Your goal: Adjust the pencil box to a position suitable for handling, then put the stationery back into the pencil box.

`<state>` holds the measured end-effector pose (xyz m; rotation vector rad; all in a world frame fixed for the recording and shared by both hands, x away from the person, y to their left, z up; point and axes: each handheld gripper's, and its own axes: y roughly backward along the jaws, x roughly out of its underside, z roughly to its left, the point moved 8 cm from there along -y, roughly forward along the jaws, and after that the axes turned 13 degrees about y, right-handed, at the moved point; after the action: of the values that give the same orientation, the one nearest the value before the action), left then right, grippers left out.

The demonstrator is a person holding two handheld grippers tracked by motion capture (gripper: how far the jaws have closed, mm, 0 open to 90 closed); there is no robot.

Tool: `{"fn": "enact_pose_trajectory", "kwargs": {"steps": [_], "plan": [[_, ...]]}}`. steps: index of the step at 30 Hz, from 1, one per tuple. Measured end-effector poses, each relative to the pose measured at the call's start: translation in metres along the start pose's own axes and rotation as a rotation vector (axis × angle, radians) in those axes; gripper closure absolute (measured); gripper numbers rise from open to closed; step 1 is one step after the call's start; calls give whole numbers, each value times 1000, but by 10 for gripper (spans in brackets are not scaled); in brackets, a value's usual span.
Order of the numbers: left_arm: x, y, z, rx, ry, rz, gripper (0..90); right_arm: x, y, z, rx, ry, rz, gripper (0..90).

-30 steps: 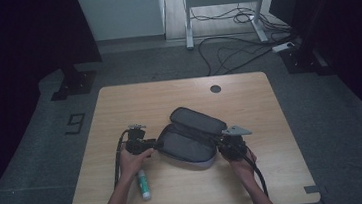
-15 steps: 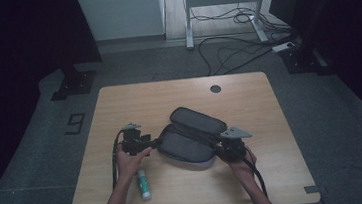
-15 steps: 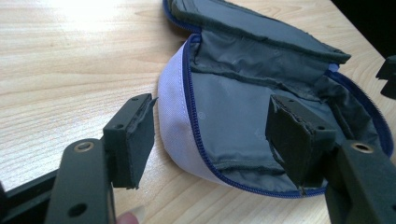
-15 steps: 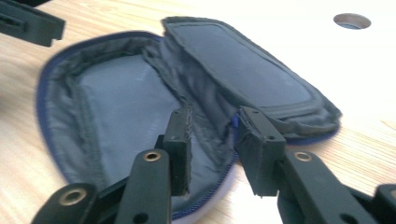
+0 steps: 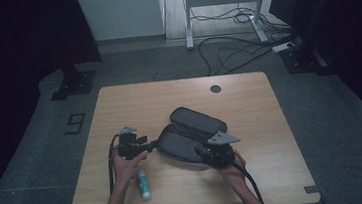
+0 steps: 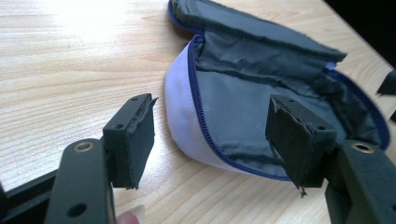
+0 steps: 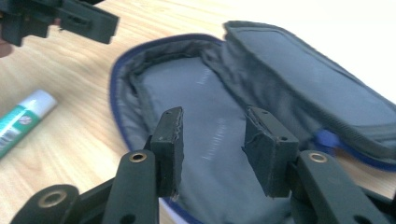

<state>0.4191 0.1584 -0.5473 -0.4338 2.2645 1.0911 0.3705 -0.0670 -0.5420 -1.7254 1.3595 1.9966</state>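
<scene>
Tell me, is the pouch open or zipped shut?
Open. The pouch lies unzipped on the table, its lid flipped back, so the grey lining shows. Nothing seems to be inside.

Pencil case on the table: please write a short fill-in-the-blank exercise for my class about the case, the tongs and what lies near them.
1. The grey pencil case lies ____, its lining showing.
2. The zip along the case's edge is ____ in colour.
3. The glue stick lies on the wooden table beside the person's ____ hand.
4. The pads of the left tongs and of the right tongs hold ____.

Missing words: open; blue; left; nothing
</scene>
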Motion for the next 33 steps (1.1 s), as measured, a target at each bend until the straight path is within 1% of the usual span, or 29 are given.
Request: {"fn": "enact_pose_trajectory", "kwargs": {"steps": [4, 7, 8, 12, 15, 19, 24, 28, 33], "plan": [[1, 5, 2, 1, -2, -13, 334, -5, -4, 13, -38, 22, -8, 537], [4, 9, 6, -6, 4, -19, 334, -10, -6, 21, -63, 34, -15, 523], [4, 10, 7, -10, 5, -16, 334, -11, -7, 24, -69, 37, -18, 518], [4, 16, 13, -14, 14, -35, 334, -17, -10, 36, -89, 58, -26, 507], [3, 19, 16, -20, 13, -44, 334, -21, -12, 43, -96, 72, -38, 506], [2, 22, 19, -18, 22, -52, 334, -24, -16, 52, -116, 85, -39, 503], [1, 24, 23, -16, 32, -53, 334, -22, -22, 63, -143, 95, -25, 498], [2, 24, 25, -9, 44, -47, 334, -23, -25, 70, -149, 101, -23, 497], [4, 23, 26, -10, 43, -33, 333, -24, -27, 81, -161, 124, -18, 493]]}}
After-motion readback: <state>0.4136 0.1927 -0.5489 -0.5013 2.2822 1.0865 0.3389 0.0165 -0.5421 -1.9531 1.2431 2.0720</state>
